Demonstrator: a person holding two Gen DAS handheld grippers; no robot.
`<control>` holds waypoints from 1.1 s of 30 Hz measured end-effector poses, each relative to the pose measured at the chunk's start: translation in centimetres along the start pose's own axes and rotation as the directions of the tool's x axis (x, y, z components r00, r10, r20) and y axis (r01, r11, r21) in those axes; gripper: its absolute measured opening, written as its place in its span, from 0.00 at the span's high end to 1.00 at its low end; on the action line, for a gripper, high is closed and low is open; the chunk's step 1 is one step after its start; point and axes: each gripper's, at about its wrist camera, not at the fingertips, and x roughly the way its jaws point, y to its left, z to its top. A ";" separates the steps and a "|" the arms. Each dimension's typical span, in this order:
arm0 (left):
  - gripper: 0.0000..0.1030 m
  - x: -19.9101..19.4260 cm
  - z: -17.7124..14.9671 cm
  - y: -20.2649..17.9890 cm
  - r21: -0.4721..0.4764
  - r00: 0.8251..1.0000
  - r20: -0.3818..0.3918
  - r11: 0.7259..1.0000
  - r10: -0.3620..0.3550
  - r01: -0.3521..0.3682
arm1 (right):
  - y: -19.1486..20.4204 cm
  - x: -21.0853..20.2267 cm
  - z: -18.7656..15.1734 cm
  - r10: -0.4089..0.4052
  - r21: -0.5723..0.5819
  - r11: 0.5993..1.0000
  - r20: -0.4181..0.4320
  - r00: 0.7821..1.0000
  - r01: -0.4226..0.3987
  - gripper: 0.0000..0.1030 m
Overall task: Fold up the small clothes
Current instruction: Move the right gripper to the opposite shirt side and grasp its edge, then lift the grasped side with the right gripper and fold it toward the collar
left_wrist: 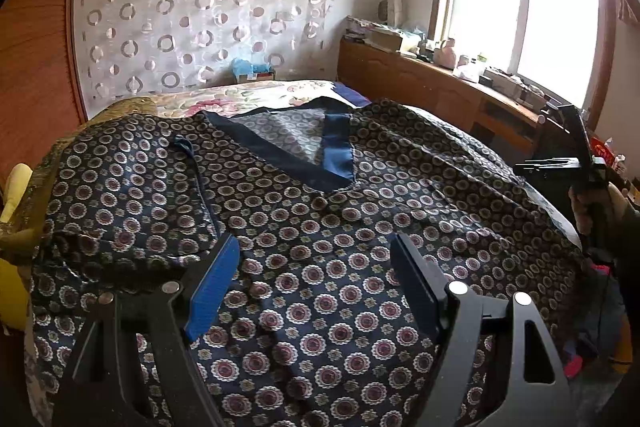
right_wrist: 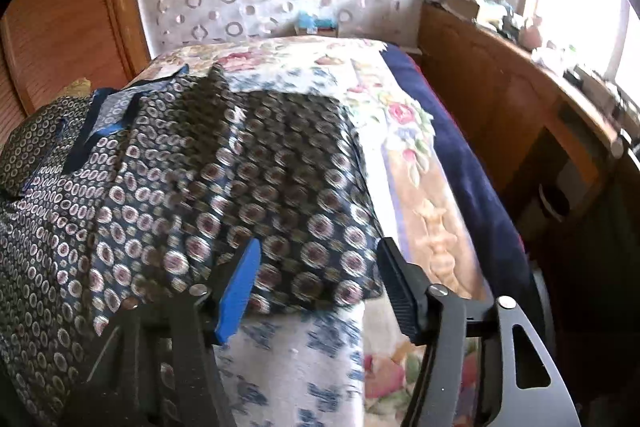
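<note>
Both tongs are held apart over the bed (right_wrist: 400,155): the shirt (left_wrist: 320,247) is spread beneath the left gripper (left_wrist: 316,275), its sleeve (right_wrist: 288,195) before the right gripper (right_wrist: 318,281).

The left gripper (left_wrist: 314,283) hangs spread above a patterned shirt (left_wrist: 320,227); the right gripper (left_wrist: 576,163) sits at three o'clock.

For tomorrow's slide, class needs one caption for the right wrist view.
Open right hand-held gripper poised over a patterned shirt's sleeve on a floral bedspread.

Both wrist views look close down on the shirt (left_wrist: 320,227) and bed (right_wrist: 400,87)
</note>
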 end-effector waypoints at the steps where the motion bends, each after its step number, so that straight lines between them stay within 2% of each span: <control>1: 0.24 0.0 -0.1 -0.1 0.003 1.000 -0.002 1.000 -0.002 0.002 | -0.4 0.1 -0.2 0.001 0.010 1.000 -0.009 1.000 -0.001 0.47; 3: 0.24 0.1 -0.1 -0.4 0.007 1.000 -0.008 1.000 -0.005 0.005 | -0.8 0.2 -0.5 0.016 0.025 1.000 -0.028 0.999 -0.015 0.52; 10: 0.24 0.3 -0.3 -0.8 0.011 1.000 -0.018 1.000 -0.003 0.003 | -1.8 0.2 0.3 0.064 0.051 0.997 -0.048 0.997 -0.062 0.56; 12: 0.24 0.4 -0.4 -0.8 0.012 1.000 -0.021 1.000 0.001 -0.001 | -2.1 0.3 0.1 0.093 0.057 0.994 -0.043 0.995 -0.091 0.65; 14: 0.24 0.4 -0.4 -0.7 0.009 1.000 -0.025 1.000 0.002 -0.002 | -2.0 1.1 0.4 0.091 0.050 0.995 -0.040 0.995 -0.089 0.67; 16: 0.24 0.4 -0.4 -0.7 0.008 1.000 -0.027 1.000 0.003 -0.003 | -2.1 0.8 0.3 0.065 0.030 0.998 -0.035 0.997 -0.064 0.74; 18: 0.24 0.4 -0.5 -0.7 0.008 1.000 -0.026 1.000 0.002 -0.002 | -1.7 0.9 0.2 0.025 0.000 1.000 -0.029 0.999 -0.025 0.91; 20: 0.24 0.4 -0.5 -0.7 0.008 1.000 -0.027 1.000 0.004 -0.003 | -1.4 1.0 0.2 -0.004 -0.027 1.000 -0.027 1.000 0.003 0.95; 25: 0.24 0.7 -0.7 -0.5 0.001 0.999 -0.037 1.000 0.005 -0.005 | -1.5 0.3 0.5 -0.031 -0.019 0.999 0.009 0.999 0.031 0.96; 28: 0.24 0.9 -0.8 -0.5 0.000 0.999 -0.043 1.000 0.006 -0.006 | -0.8 -0.7 1.0 -0.031 0.000 1.000 0.068 0.997 0.031 0.96; 33: 0.24 1.3 -0.9 -0.5 -0.002 0.999 -0.052 1.000 0.008 -0.008 | 2.7 -3.8 1.9 0.015 -0.059 0.998 0.179 0.984 -0.005 0.96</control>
